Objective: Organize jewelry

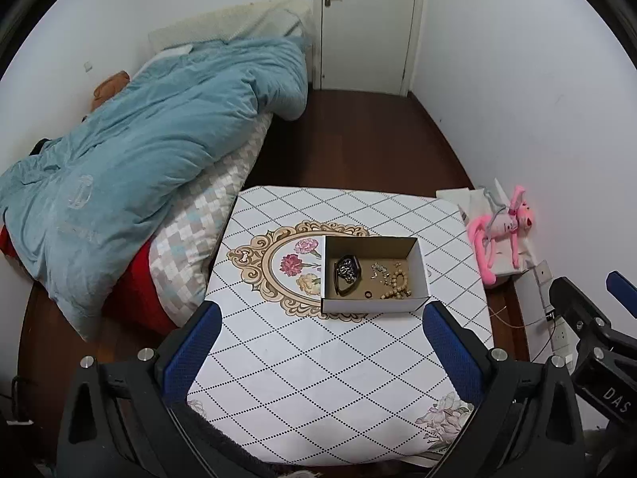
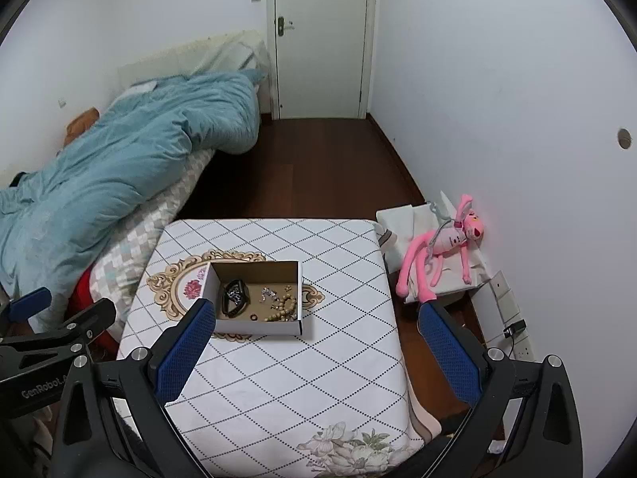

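Note:
An open cardboard box (image 1: 420,263) (image 2: 294,275) sits near the middle of a table with a white diamond-pattern cloth (image 1: 318,358) (image 2: 298,378). Inside lie a dark bracelet with a chain (image 1: 347,273) (image 2: 235,296), a beaded bracelet (image 1: 398,283) (image 2: 284,308), a small dark ring (image 1: 368,294) (image 2: 253,317) and small silver pieces (image 1: 378,269) (image 2: 267,294). My left gripper (image 1: 322,318) is open and empty, above the table short of the box. My right gripper (image 2: 318,318) is open and empty, to the right of the left one.
A bed with a blue duvet (image 1: 151,151) (image 2: 119,167) lies left of the table. A pink plush toy (image 1: 501,231) (image 2: 442,251) lies on a white stand at the right by the wall. A closed door (image 1: 370,20) stands at the far end beyond dark wooden floor.

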Demonstrator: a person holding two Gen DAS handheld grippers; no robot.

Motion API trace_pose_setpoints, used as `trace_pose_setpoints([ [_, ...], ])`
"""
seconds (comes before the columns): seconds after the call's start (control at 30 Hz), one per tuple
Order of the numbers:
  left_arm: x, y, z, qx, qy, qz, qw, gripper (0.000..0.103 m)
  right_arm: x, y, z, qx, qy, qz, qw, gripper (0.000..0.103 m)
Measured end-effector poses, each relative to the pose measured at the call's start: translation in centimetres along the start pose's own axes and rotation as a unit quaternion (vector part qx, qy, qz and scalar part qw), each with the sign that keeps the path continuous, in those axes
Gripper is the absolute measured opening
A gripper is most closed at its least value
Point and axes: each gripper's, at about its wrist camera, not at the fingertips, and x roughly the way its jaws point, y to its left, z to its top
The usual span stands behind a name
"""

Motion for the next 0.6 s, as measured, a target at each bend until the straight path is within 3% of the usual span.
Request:
trace_pose_setpoints([
  [0.37, 4.7, 0.2, 2.8, 0.006, 0.051, 0.015, 0.9986, 0.103, 7.0, 0.0, 2.4, -0.008, 0.068, 0.003, 0.998, 0.103],
  [0.6, 6.3, -0.1, 4.0, 0.004, 0.077, 0.009, 0.997, 0.103, 8.8, 0.6, 3.8, -0.022, 0.09, 0.002, 0.996, 0.103],
])
